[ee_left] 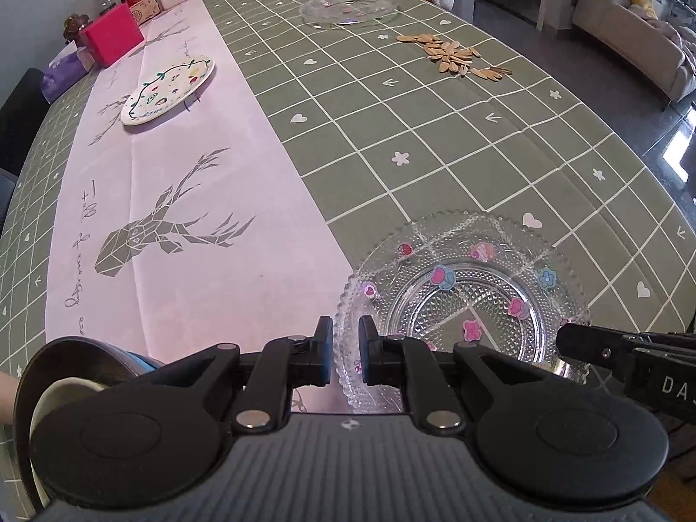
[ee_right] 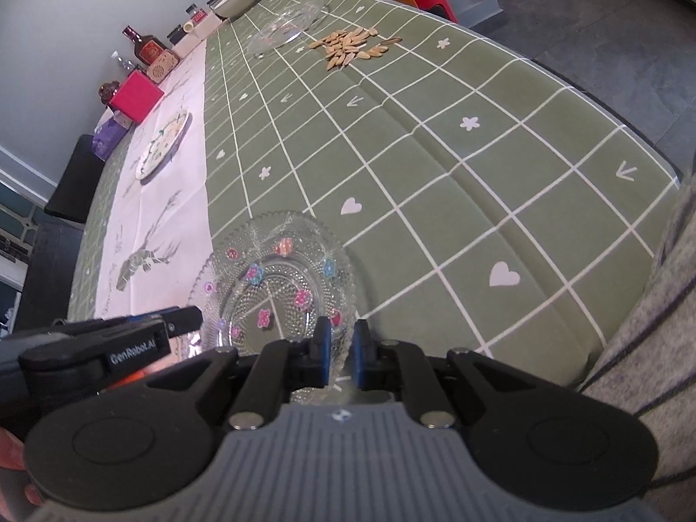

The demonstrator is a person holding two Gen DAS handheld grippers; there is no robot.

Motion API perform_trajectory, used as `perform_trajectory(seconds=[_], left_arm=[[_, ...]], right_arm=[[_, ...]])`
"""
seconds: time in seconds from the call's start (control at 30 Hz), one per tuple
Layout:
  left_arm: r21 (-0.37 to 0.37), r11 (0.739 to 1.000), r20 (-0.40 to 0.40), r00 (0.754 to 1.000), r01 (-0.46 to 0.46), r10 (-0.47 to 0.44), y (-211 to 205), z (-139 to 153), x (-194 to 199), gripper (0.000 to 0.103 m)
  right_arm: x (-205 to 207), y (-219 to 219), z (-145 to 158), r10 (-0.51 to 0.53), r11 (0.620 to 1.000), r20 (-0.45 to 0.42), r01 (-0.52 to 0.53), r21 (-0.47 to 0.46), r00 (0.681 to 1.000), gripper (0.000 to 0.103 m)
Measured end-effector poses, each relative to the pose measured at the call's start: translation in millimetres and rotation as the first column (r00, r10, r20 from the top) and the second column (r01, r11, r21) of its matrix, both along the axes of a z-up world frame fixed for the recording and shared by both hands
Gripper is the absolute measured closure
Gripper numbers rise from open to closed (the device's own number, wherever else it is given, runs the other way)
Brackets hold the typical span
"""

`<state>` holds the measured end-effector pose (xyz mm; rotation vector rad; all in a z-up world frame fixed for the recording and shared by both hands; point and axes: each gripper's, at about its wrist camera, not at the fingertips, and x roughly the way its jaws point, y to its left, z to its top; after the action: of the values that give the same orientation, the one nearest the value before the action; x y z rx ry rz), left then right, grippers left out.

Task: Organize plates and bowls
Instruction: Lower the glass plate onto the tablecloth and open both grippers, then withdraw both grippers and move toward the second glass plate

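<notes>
A clear glass plate (ee_left: 465, 300) with flower stickers, near the table's (ee_left: 435, 139) front edge, is pinched at its rim by the left gripper (ee_left: 346, 350) and right gripper (ee_right: 340, 354); uneven lifting could let the slick glass slip.

Glass plate (ee_left: 465, 300) is sitting at the table's (ee_left: 435, 139) near edge, partly overlapping the runner's (ee_left: 195, 217) right side. Ceramic plate (ee_left: 167, 91) is lying on the runner further back. Second glass plate (ee_left: 348, 8) and seeds (ee_left: 454, 57) are sitting toward the far right.
</notes>
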<state>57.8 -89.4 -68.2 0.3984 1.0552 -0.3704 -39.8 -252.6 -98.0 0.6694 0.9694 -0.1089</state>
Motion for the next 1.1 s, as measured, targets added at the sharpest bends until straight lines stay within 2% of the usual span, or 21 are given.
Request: perform_trajectory(seconds=[0.13,0.2,0.27,0.3,0.37,0.43,0.5,0.57,0.67,0.77,0.9,1.1], left_arm=[[0.006,1.0,0.022,0.999,0.029,-0.029,-1.0,-0.2,-4.0,0.086],[0.007,0.999,0.036,0.999,0.041,-0.041,-0.9,0.4,-5.3,0.081],[0.0,0.999,0.04,0.998,0.052,-0.052,-0.2,1.3,-5.7,0.068],[-0.012,0.998,0.044,0.997,0.062,-0.061,0.7,2.5,-6.5,0.065],[-0.021,0.996,0.071,0.994,0.085,-0.083,1.3,5.6,-11.0,0.047],[-0.026,0.994,0.111,0.989,0.106,-0.102,0.9,10.0,-16.5,0.04],[-0.036,0.991,0.122,0.985,0.126,-0.121,0.2,14.0,-19.7,0.039],[-0.049,0.991,0.122,0.985,0.128,-0.121,0.0,17.6,-21.0,0.034],[-0.061,0.992,0.142,0.985,0.112,-0.103,2.3,24.2,-24.2,0.032],[-0.063,0.992,0.17,0.981,0.105,-0.093,6.0,32.1,-27.2,0.031],[-0.097,0.991,0.186,0.98,0.094,-0.075,10.7,46.0,-29.3,0.028],[-0.125,0.987,0.261,0.963,0.097,-0.061,13.9,77.2,-38.7,0.028]], right_arm=[[-1.6,2.2,0.2,0.011,0.999,0.007,-0.01,-0.034,1.0,0.094],[-1.2,6.6,3.0,0.033,0.997,0.0,-0.033,-0.073,0.999,0.091],[-2.1,11.3,4.8,0.046,0.994,-0.003,-0.046,-0.102,0.999,0.091],[-2.2,12.2,4.7,0.046,0.993,-0.003,-0.046,-0.106,0.999,0.09],[-2.1,12.1,4.7,0.048,0.993,-0.003,-0.048,-0.111,0.999,0.09],[-2.8,12.6,5.6,0.044,0.992,-0.004,-0.044,-0.118,0.999,0.088],[-2.9,16.3,8.6,0.052,0.988,0.002,-0.051,-0.147,0.999,0.07],[-3.6,21.0,12.2,0.058,0.981,0.017,-0.054,-0.187,0.998,0.061],[-5.7,25.6,14.6,0.063,0.98,0.027,-0.057,-0.189,0.998,0.046],[-8.4,29.9,18.1,0.067,0.975,0.04,-0.057,-0.216,0.997,0.039],[-12.2,30.4,24.0,0.067,0.974,0.081,-0.047,-0.221,0.994,0.012],[-19.0,24.2,39.7,0.05,0.978,0.13,-0.022,-0.208,0.99,0.007]])
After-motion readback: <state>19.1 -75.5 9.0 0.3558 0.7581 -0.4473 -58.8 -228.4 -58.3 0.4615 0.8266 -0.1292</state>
